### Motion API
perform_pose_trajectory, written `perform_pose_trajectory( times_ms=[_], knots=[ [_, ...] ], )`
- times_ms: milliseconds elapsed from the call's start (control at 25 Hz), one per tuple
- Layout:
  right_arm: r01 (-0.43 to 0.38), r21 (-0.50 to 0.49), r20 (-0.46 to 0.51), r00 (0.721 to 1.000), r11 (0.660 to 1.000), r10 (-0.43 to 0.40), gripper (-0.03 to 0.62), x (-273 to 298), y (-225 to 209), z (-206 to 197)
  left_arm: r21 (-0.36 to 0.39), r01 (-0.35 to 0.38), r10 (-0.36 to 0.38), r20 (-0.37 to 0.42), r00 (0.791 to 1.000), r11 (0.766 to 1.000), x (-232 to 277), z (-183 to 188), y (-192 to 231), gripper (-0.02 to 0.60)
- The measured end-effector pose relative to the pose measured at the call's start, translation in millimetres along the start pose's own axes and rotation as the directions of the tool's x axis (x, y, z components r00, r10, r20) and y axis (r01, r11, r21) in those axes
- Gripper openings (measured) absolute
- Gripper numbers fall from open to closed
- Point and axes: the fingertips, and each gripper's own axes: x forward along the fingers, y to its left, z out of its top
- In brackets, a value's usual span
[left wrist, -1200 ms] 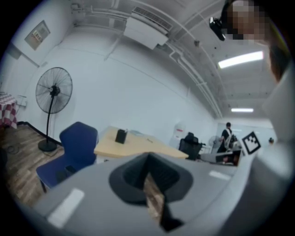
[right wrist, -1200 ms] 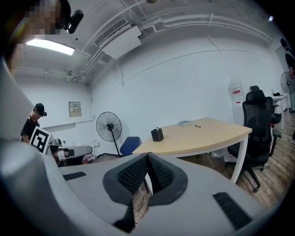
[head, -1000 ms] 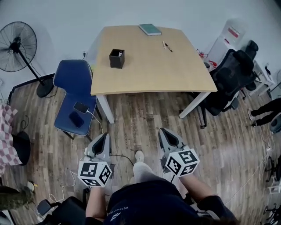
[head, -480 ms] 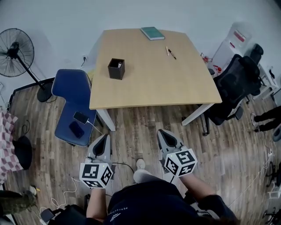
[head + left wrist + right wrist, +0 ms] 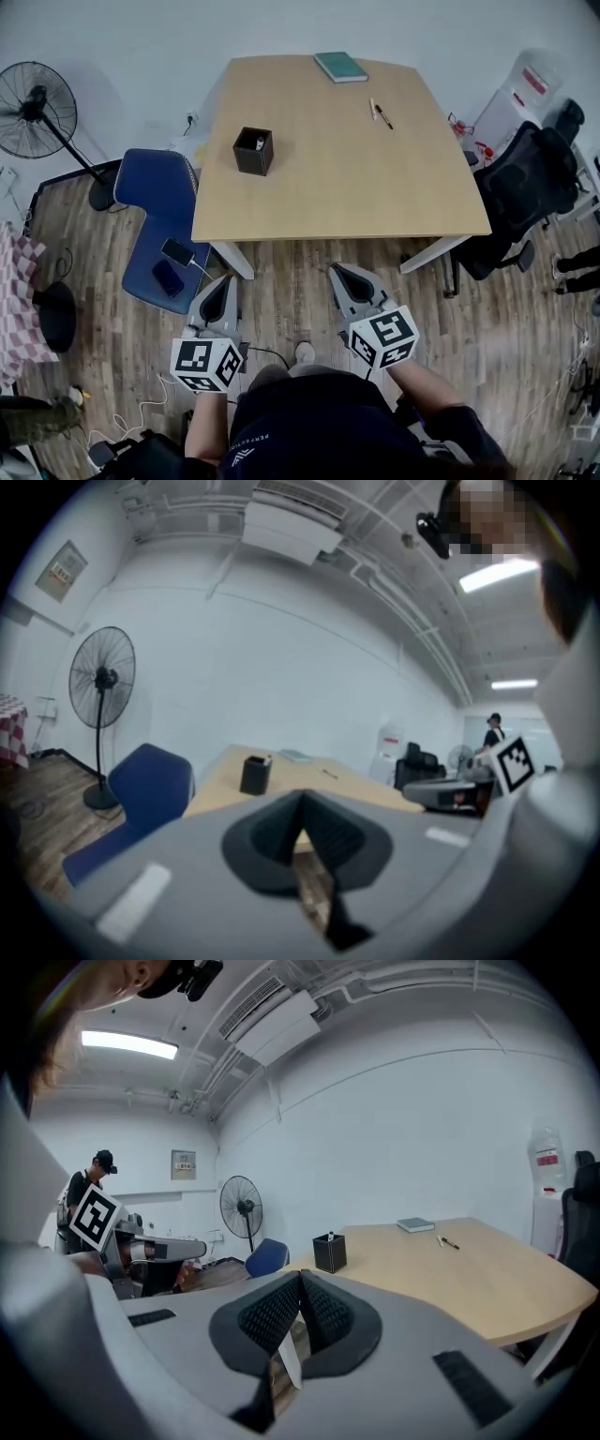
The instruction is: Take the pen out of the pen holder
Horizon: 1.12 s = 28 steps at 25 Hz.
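My left gripper (image 5: pixel 221 286) and right gripper (image 5: pixel 341 277) are both closed and empty, short of the light wooden table's (image 5: pixel 356 187) near edge, and the white-tipped pen (image 5: pixel 260 142) stands in the black square pen holder (image 5: pixel 251 155) near its left edge.

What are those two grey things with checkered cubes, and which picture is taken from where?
A person wears a head camera and carries a two-jaw tool in each hand: the left hand-held gripper and the right hand-held gripper. The marker cubes are part of them. The top-down picture comes from the head. The other two come from cameras riding on each gripper, looking along its jaws. Both pairs of jaws are together, holding nothing. On the wooden table ahead are a black pen holder, a green book and two loose pens. Both grippers are short of the table.
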Motion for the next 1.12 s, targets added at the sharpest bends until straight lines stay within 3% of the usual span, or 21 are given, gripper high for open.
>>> perform_pose_trajectory(
  times_ms=[280, 640, 880, 1120],
  knots=[
    [-0.083, -0.004, -0.013, 0.996, 0.997, 0.083, 0.002, 28.8, -4.5, 4.0, -0.021, -0.007, 0.007, -0.015, 1.000, 1.000, 17.3, -2.5, 6.2, 0.005],
    [-0.127, 0.005, -0.013, 0.992, 0.992, 0.127, 0.022, 64.3, -15.0, 14.4, 0.005, 0.013, -0.013, -0.028, 1.000, 1.000, 63.2, 4.6, 24.0, 0.005],
    [-0.117, -0.006, -0.003, 0.993, 0.993, 0.117, 0.075, 102.1, -31.6, 30.6, 0.042, 0.054, -0.053, -0.029, 0.998, 0.998, 109.2, 20.3, 39.8, 0.005],
    [-0.098, 0.002, -0.008, 0.995, 0.995, 0.098, 0.100, 155.2, -41.0, 46.3, 0.030, 0.090, -0.088, -0.067, 0.994, 0.995, 148.4, 26.1, 75.9, 0.005]
  ],
)
